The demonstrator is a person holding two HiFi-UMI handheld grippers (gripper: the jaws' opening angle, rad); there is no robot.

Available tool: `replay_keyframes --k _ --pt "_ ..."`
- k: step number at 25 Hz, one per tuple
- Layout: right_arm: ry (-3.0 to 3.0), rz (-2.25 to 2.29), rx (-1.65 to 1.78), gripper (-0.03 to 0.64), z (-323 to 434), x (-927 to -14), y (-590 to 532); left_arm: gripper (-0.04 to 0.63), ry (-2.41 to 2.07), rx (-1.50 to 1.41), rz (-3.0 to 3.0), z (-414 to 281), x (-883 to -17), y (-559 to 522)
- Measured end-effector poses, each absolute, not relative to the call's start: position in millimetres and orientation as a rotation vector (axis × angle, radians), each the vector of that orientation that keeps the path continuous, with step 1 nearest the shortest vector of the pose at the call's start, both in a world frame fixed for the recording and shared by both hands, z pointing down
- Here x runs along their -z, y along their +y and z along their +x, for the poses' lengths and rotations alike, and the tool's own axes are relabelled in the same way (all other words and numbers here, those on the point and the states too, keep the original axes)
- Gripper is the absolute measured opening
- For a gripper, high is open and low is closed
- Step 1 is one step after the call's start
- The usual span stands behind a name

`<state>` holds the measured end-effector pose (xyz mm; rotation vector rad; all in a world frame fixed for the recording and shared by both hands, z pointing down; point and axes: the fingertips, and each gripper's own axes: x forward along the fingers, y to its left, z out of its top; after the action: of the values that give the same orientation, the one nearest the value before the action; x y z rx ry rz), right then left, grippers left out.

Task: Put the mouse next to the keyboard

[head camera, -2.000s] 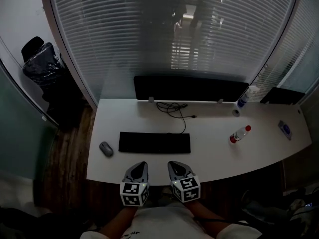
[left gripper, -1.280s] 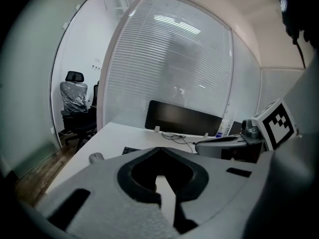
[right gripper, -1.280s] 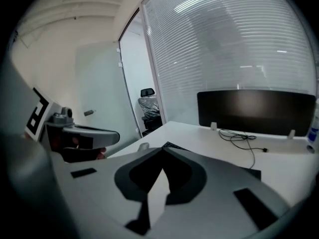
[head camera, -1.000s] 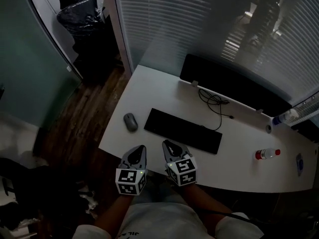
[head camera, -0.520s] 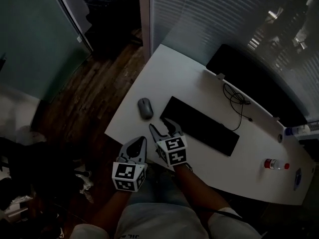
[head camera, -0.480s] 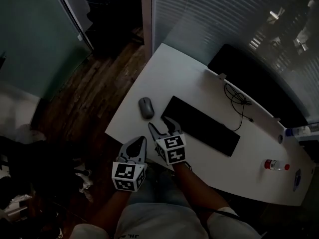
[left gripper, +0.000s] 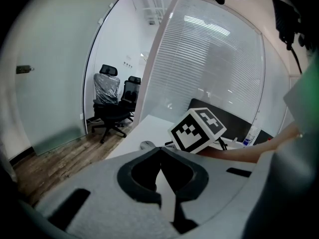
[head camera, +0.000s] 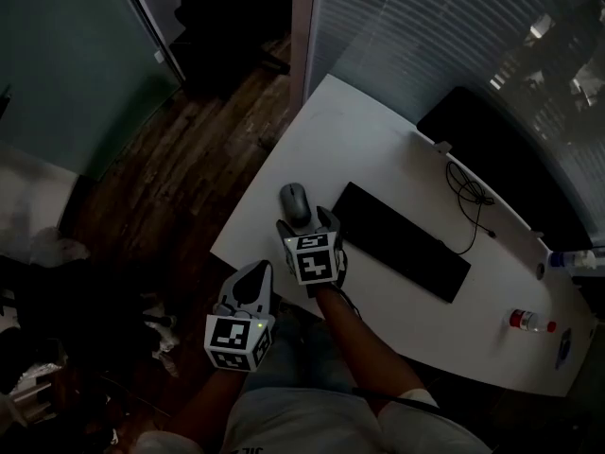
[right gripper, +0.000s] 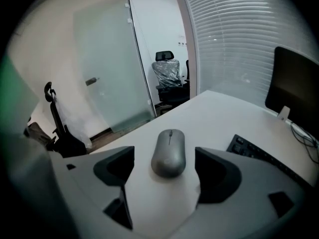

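A grey mouse (head camera: 295, 200) lies on the white desk (head camera: 350, 126) near its left end, a little left of the black keyboard (head camera: 402, 242). My right gripper (head camera: 307, 223) is just behind the mouse, and its jaws have just been opening. In the right gripper view the mouse (right gripper: 168, 152) sits between the tips of the open right gripper (right gripper: 167, 171), with a gap on each side, and the keyboard (right gripper: 249, 151) is to the right. My left gripper (head camera: 253, 274) hangs shut off the desk's front edge. Its closed tips (left gripper: 160, 151) point toward the mouse (left gripper: 147, 145).
A dark monitor (head camera: 501, 154) stands at the back of the desk with a black cable (head camera: 473, 201) in front of it. A bottle with a red cap (head camera: 529, 322) lies far right. Office chairs (left gripper: 112, 101) stand on the wooden floor (head camera: 198, 149) left of the desk.
My right gripper has reached forward over the desk edge to the mouse and its jaws have spread from shut to wide. The left gripper has drifted slightly lower, still shut.
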<state>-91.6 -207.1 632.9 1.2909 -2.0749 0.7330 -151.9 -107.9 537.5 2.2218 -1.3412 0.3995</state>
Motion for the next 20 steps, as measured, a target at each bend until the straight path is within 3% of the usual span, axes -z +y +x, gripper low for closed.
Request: replay_keyframes --k 20 --pt "-1.839 1.192 -0.772 0.359 -98.1 -679.8 -245.2 0.005 -1.357 -0.343 2.161 -197.8 -548.3 -138.7"
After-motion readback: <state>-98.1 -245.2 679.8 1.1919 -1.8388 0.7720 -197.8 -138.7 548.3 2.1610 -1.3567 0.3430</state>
